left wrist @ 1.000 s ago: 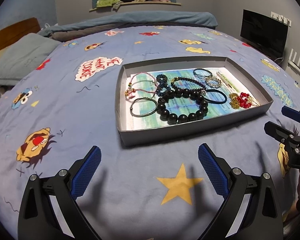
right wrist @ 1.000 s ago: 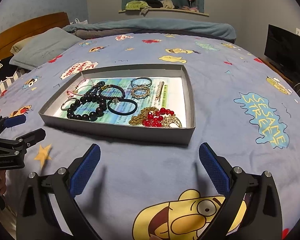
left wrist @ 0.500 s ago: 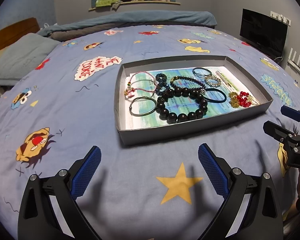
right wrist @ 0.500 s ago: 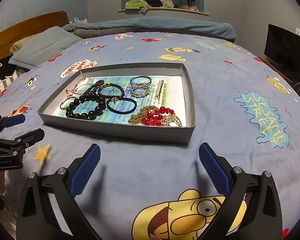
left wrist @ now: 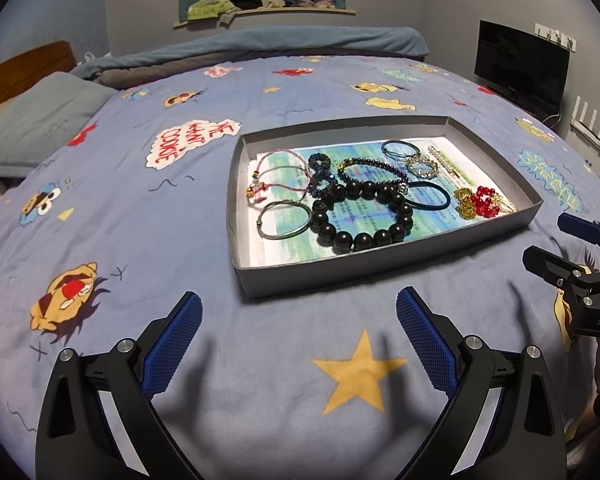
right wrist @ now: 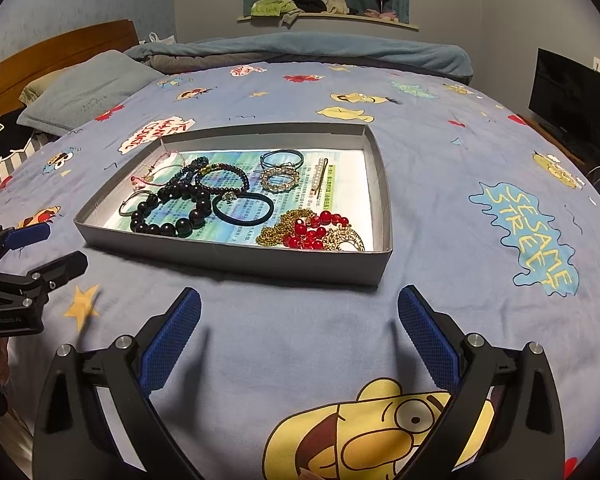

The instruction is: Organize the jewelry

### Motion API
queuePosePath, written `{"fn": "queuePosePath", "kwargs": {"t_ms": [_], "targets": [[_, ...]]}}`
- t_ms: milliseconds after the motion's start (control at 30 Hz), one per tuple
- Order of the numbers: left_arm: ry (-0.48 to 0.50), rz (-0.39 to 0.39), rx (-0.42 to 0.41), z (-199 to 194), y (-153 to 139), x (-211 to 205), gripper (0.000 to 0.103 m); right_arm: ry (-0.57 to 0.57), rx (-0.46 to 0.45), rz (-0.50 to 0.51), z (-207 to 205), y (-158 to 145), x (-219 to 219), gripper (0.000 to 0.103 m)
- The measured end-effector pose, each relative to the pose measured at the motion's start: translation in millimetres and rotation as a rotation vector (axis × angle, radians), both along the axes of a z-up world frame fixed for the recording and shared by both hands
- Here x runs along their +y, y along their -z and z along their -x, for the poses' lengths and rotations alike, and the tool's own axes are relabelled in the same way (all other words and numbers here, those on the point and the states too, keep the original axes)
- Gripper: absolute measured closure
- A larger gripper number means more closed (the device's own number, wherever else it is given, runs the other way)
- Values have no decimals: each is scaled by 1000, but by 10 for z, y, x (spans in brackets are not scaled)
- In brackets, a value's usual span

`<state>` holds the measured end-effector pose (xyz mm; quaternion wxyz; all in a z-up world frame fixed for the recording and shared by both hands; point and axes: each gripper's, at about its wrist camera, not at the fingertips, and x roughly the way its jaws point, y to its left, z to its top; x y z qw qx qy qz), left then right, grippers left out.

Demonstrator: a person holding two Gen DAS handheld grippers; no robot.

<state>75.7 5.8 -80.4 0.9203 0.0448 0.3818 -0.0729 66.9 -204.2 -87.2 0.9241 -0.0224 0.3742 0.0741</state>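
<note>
A shallow grey tray (left wrist: 384, 266) (right wrist: 236, 262) lies on the bed with jewelry in it. It holds a large black bead bracelet (left wrist: 362, 214) (right wrist: 172, 210), a dark hair tie (left wrist: 426, 198) (right wrist: 244, 208), a red bead and gold chain cluster (left wrist: 480, 204) (right wrist: 312, 230), a silver bangle (left wrist: 284, 220), thin cord bracelets (left wrist: 276, 172) and a crystal bracelet (right wrist: 280, 180). My left gripper (left wrist: 298, 338) is open and empty, just in front of the tray's near wall. My right gripper (right wrist: 298, 334) is open and empty before the tray's right near corner.
The bed has a blue cartoon-print cover (left wrist: 140, 208). A grey pillow (left wrist: 36, 120) and wooden headboard (right wrist: 56, 56) lie at the left. A black TV (left wrist: 520, 68) stands at the right. A folded blanket (right wrist: 308, 50) lies at the far edge.
Both views have drifted slightly; the tray sits a little lower and nearer in both views. Both grippers stay open and empty.
</note>
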Motion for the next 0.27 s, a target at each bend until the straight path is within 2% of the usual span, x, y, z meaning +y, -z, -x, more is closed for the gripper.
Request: {"fn": "queuePosePath", "kwargs": {"t_ms": [133, 267], "targets": [[-11, -2, 43, -59, 40, 15, 6, 0, 0, 4, -21, 2, 4, 6], [-10, -8, 42, -64, 46, 26, 6, 2, -6, 6, -36, 6, 4, 6]]}}
